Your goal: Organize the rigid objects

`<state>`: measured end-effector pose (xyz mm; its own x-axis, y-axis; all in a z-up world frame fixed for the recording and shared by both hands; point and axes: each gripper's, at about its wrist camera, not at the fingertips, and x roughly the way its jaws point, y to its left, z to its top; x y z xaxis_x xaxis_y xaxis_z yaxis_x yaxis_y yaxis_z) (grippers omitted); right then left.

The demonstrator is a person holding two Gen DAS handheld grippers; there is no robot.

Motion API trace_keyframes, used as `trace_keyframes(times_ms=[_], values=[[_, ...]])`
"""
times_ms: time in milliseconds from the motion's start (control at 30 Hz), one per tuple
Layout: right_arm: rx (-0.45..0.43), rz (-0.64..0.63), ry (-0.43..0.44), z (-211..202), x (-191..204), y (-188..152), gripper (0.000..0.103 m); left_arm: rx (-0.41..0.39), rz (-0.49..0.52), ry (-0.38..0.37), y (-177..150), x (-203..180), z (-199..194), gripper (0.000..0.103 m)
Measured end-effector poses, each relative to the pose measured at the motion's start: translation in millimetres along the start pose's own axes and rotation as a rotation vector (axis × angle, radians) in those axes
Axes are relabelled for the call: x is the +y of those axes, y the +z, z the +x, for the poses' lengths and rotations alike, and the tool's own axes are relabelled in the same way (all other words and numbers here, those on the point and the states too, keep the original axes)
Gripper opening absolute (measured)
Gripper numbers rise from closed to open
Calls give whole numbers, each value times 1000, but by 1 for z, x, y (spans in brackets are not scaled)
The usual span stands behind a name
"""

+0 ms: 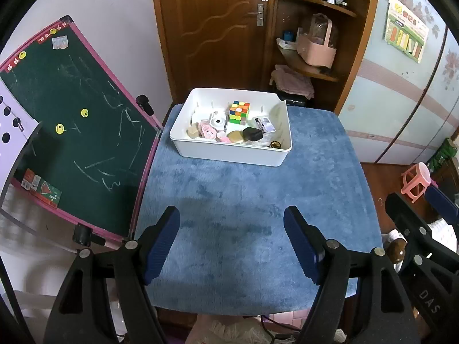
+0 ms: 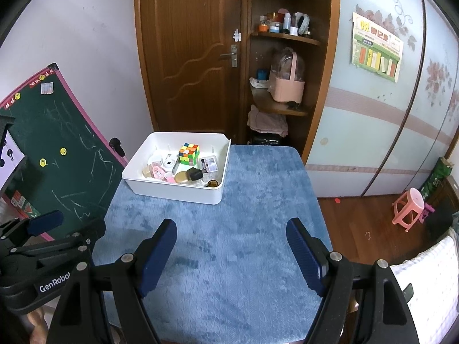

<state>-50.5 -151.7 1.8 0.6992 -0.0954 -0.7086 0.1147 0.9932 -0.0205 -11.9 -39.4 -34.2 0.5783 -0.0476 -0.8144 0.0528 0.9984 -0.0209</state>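
A white bin [image 1: 229, 153] [image 2: 172, 192] stands at the far end of the blue-covered table [image 1: 243, 200] [image 2: 229, 243]. It holds a colourful puzzle cube [image 1: 239, 111] [image 2: 189, 153], a small white camera [image 1: 218, 121] [image 2: 169, 162], a black case [image 1: 252, 134] [image 2: 195, 174], a gold lid [image 1: 235, 137] [image 2: 181, 177] and several other small items. My left gripper [image 1: 231, 243] is open and empty over the near part of the table. My right gripper [image 2: 231, 255] is open and empty, to the right of the left one.
A green chalkboard with a pink frame [image 1: 71, 120] [image 2: 57, 157] leans at the table's left edge. A wooden door and shelves [image 1: 309, 28] stand behind the table. A pink stool [image 2: 408, 209] stands on the floor at right.
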Motion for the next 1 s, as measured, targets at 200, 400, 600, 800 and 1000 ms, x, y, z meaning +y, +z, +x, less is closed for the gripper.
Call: trace_keyframes(times_ms=[200, 400, 600, 800, 1000], values=[[1, 1, -1, 1, 1, 0, 79, -2, -8, 5, -1, 1, 2, 78], [-6, -6, 1, 1, 1, 0, 79, -3, -11, 9, -1, 0, 2, 78], [-4, -14, 9, 3, 1, -2, 79, -1, -13, 9, -1, 0, 3, 78], [-2, -16, 12, 4, 0, -2, 79, -3, -10, 10, -1, 0, 3, 78], [7, -18, 20, 8, -5, -2, 79, -2, -11, 10, -1, -1, 3, 78]])
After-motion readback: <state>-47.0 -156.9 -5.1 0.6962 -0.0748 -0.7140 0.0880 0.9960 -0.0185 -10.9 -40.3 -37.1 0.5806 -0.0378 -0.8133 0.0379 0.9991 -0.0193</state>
